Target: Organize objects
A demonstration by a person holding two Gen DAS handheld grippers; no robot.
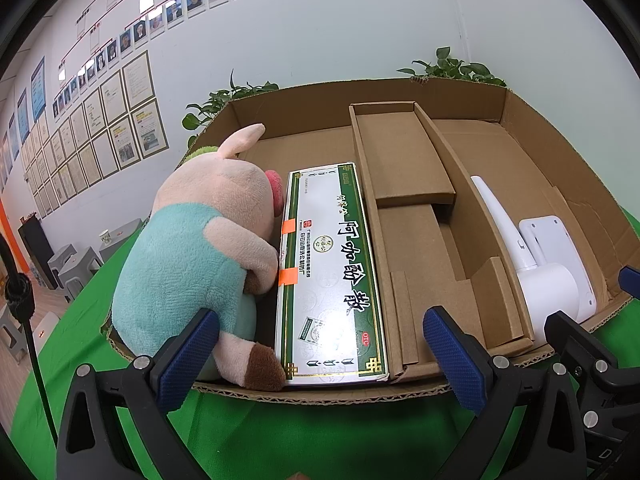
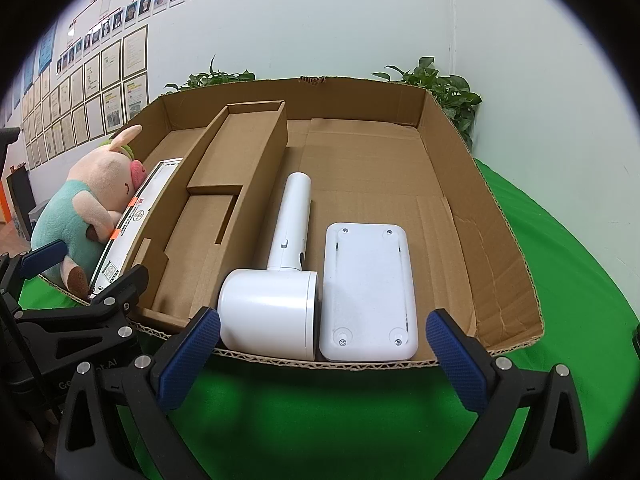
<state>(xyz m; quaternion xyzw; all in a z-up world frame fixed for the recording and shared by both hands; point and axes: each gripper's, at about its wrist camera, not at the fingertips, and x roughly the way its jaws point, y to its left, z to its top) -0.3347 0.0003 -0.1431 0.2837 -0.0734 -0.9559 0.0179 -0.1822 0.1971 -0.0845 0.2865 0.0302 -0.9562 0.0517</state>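
Both tools, left [image 1: 320, 354] & right [image 2: 322, 354], gape empty; hair dryer [image 2: 280, 280] handle points away, lengthwise in box [image 2: 500, 240].

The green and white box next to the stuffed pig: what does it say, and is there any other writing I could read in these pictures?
"阿咖酚散": large black characters down the medicine box.
"OTC": red oval near its lower end.
"BaiJ" or similar: small corner logo, uncertain.
Other small print on the box: too small to read.
"Ge...ot.AI": partly hidden print on the left gripper body, seen from the right wrist.
Framed papers on the wall: too blurred to read.
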